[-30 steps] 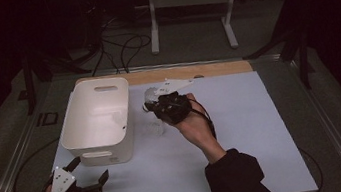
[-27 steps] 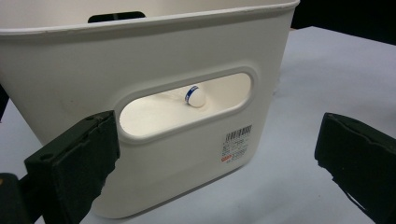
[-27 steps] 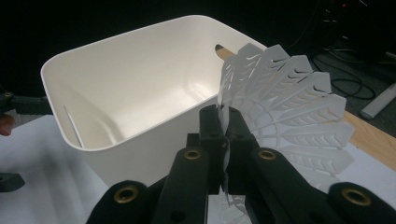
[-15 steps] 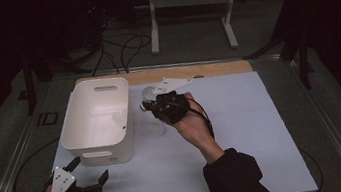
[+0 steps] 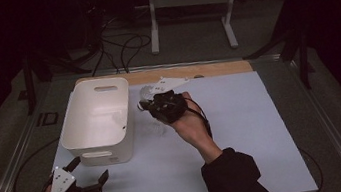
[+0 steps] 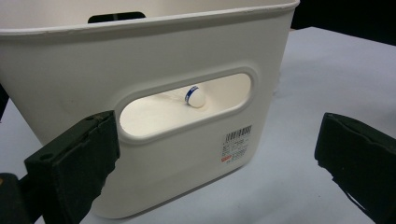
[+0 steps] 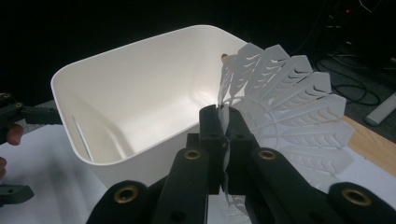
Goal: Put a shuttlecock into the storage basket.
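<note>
Black tool with brass screws, dark sleeve.

shuttlecock cork hidden behind jaws

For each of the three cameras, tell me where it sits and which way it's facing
High view: above the near table edge, facing forward and down; both forearms, left gripper, right gripper.
Left gripper view: on that gripper, facing the white bin between its open jaws; a shuttlecock lies inside.
Right gripper view: facing the bin past jaws shut on a feathered shuttlecock.
All share the bin.
</note>
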